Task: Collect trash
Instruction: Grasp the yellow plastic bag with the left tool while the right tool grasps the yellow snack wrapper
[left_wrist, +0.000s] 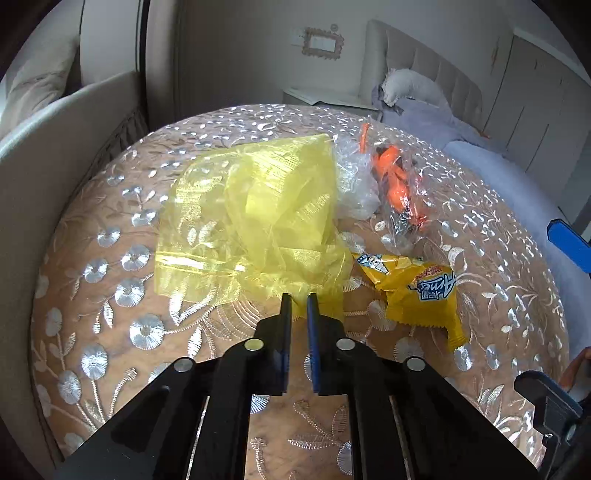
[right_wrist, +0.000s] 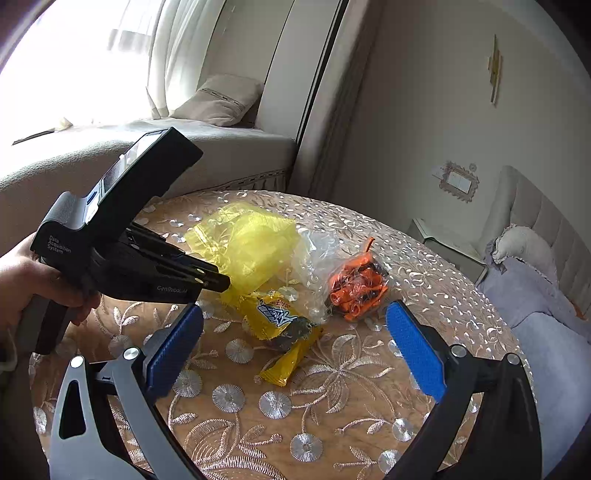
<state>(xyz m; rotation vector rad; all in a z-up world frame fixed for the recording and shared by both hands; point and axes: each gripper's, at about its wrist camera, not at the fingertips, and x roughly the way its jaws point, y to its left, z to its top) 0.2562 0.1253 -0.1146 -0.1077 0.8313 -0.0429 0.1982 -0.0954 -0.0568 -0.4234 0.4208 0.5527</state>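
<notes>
The left gripper (left_wrist: 298, 300) has its jaws nearly together at the near edge of the yellow bag (left_wrist: 251, 218); whether they pinch its hem I cannot tell. The right gripper (right_wrist: 295, 347) is wide open and empty, above the snack wrapper (right_wrist: 284, 325). Nothing looks collected yet: the wrapper, a clear film (right_wrist: 314, 254) and a packet of orange bits (right_wrist: 356, 291) all lie loose beside the bag, likely waiting to go in. The round table (right_wrist: 332, 406) wears an embroidered floral cloth; a bed (right_wrist: 546, 306) and window seat (right_wrist: 207, 144) stand behind.
</notes>
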